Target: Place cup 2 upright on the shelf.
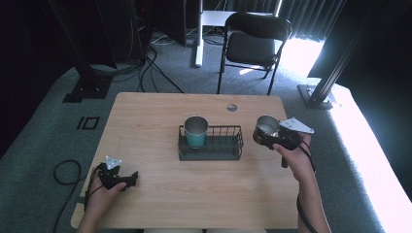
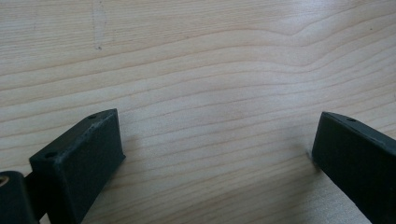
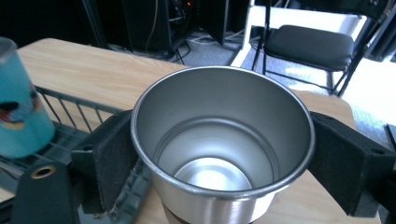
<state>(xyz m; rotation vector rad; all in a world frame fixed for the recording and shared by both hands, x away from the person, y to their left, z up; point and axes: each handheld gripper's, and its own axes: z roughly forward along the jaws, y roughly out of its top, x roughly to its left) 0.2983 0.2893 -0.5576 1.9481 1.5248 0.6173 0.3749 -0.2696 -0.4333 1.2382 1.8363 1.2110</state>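
1. Landmark: the wire rack (image 1: 211,148) at the middle of the wooden table (image 1: 145,116). A teal cup (image 1: 196,131) stands upright inside the rack at its left end; the rest of the rack looks unoccupied, though the mesh floor is dim in the high view
2. The work in hand appears to be bringing a second cup to the rack. The steel cup (image 1: 266,127) is off the table, just beside the rack's right end wall, mouth up and tilted slightly
3. The right gripper (image 1: 276,137) is pinching the steel cup (image 3: 219,144) across its body: in the right gripper view one black jaw presses each side of the wall, below the rim
4. Risk, slip: the wall is smooth metal and tapers downward, so the cup could slide or rotate between the pads if the squeeze eases
5. Risk, snag: the base could catch the rack's right wall on the way in and tip the cup out of the grip if it is not raised above it
6. Risk, collision: a placement too far left could knock the teal cup (image 3: 18,107)
7. Pose, right: forearm comes up from the near edge, right of the rack, hand raised and wrist turned inward toward it
8. Pose, left: the left gripper (image 1: 117,177) rests low on the table near its near-left corner, well apart from the rack, jaws spread wide over bare wood in the left gripper view, holding nothing
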